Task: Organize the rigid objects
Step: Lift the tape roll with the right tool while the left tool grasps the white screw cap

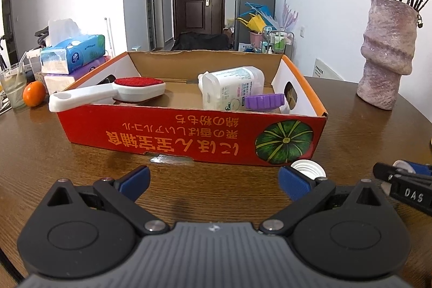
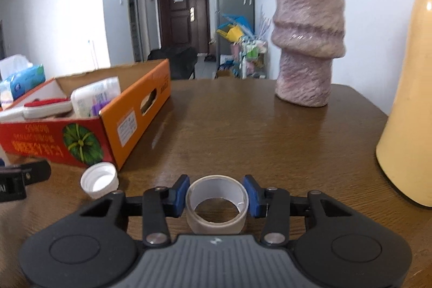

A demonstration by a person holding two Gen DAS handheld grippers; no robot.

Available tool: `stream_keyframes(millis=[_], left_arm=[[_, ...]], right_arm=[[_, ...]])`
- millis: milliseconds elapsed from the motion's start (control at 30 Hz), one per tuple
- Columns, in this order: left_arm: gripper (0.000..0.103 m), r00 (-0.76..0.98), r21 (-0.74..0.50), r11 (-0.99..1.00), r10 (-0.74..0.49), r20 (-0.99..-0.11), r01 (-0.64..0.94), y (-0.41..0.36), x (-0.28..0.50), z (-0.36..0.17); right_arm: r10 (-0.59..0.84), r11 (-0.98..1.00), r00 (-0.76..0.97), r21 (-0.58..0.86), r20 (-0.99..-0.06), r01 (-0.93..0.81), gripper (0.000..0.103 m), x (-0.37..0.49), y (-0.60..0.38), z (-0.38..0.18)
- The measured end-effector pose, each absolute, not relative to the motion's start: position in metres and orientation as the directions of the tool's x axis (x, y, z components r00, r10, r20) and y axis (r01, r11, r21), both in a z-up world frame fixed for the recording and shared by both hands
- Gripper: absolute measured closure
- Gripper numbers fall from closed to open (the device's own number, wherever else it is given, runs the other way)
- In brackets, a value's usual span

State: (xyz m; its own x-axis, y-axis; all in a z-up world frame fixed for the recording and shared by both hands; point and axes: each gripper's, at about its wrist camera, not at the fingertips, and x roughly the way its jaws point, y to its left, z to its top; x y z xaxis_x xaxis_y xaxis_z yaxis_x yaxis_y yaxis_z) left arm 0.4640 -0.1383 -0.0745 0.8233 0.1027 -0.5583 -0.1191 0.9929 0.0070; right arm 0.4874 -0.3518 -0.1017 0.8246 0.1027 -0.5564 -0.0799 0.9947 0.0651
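Note:
A roll of clear tape [image 2: 216, 203] lies flat on the brown table, and my right gripper [image 2: 217, 196] is shut on it, one blue pad pressed to each side. A white bottle cap [image 2: 99, 180] sits open side up just left of it, by the corner of the red and orange cardboard box [image 2: 127, 126]. That box [image 1: 189, 126] holds a white lint brush with a red pad [image 1: 137, 87] and a lying white bottle with a purple cap [image 1: 232, 91]. My left gripper [image 1: 214, 180] stands open and empty before the box, the white cap [image 1: 307, 168] beyond its right finger.
A pink textured vase [image 2: 307, 37] with dried roses stands at the back right of the table. A tall cream container [image 2: 407, 112] is close on the right. Tissue packs [image 1: 73, 53], an orange [image 1: 34, 93] and a plastic cup [image 1: 13, 88] sit left of the box.

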Motion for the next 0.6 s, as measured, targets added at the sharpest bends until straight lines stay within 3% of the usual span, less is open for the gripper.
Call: stream_keyframes(millis=[600], left_arm=[[0.0, 0.804, 0.02, 1.0, 0.01, -0.595, 0.002, -0.188, 0.491, -0.083]], right_arm=[[0.06, 0.995, 0.869, 0.103, -0.492, -0.01, 0.06, 0.479, -0.368, -0.092]])
